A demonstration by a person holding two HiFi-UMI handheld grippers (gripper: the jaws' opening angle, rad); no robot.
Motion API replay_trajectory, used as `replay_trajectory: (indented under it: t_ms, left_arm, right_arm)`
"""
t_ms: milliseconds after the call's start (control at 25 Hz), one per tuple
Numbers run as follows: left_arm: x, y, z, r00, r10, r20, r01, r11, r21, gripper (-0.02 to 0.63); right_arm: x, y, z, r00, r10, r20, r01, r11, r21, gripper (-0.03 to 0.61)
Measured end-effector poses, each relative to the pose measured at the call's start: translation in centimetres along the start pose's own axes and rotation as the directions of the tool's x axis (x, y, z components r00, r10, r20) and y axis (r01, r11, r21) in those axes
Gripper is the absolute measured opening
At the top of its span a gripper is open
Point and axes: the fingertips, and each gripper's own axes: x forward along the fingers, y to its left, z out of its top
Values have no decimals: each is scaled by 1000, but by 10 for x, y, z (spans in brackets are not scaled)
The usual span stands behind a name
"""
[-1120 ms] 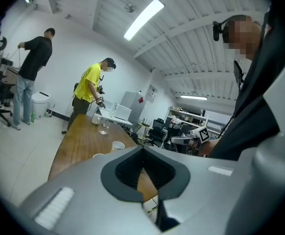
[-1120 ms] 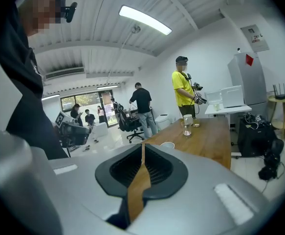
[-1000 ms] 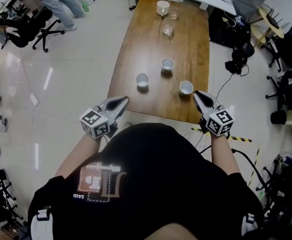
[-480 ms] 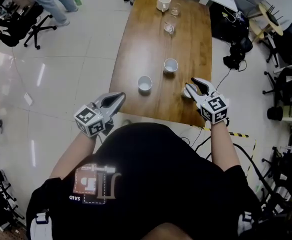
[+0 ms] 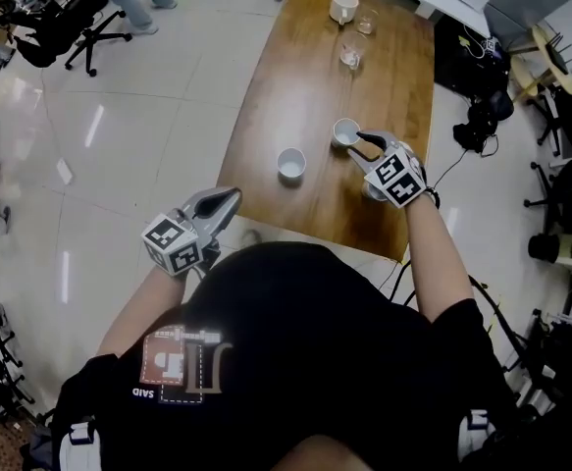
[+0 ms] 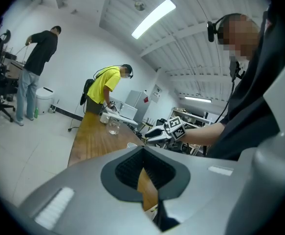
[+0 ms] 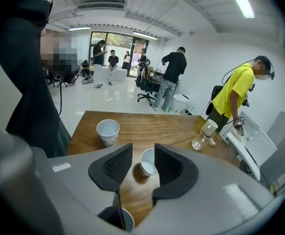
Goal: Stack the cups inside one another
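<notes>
Three white paper cups stand apart on the wooden table (image 5: pixel 266 116). The left cup (image 5: pixel 290 163) (image 7: pixel 108 131) stands alone. My right gripper (image 5: pixel 361 146) (image 7: pixel 143 153) hangs over the table, tilted down; its jaws are opening and nothing is pressed between them. The middle cup (image 5: pixel 345 131) (image 7: pixel 148 161) shows just beyond its fingertips. The third cup (image 7: pixel 125 220) is under that gripper's body, mostly hidden. My left gripper (image 5: pixel 229 200) (image 6: pixel 142 151) hovers off the table's near left corner, shut and holding nothing.
At the table's far end are a white mug (image 5: pixel 343 6) (image 7: pixel 209 127) and two clear glasses (image 5: pixel 352 55) (image 7: pixel 199 142). A person in yellow (image 7: pixel 237 94) stands there. Office chairs (image 5: pixel 70 23) and cables (image 5: pixel 477 126) flank the table.
My right gripper went from the table's near edge forward over the cups, rolled and opened its jaws. The left gripper drifted only slightly.
</notes>
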Motion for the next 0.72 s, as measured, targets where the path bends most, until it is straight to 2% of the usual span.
replay_trajectory:
  t_ms: [240,480,720]
  left_arm:
    - [-13,13,4,1000,25,19,-25,1000,6,2]
    - [-23,27,7,999,38,24,-38,999,-8,2]
    - [-23,27,4,999,51,-6,-51,999,-20,2]
  right_arm:
    - [27,5,-12,995,49,-84,-54,997,-48,156]
    - [40,9,-16,989,59,-136,-69,995,-76,155]
    - [67,5,-48,960,69,-272,-107,986,-128,149]
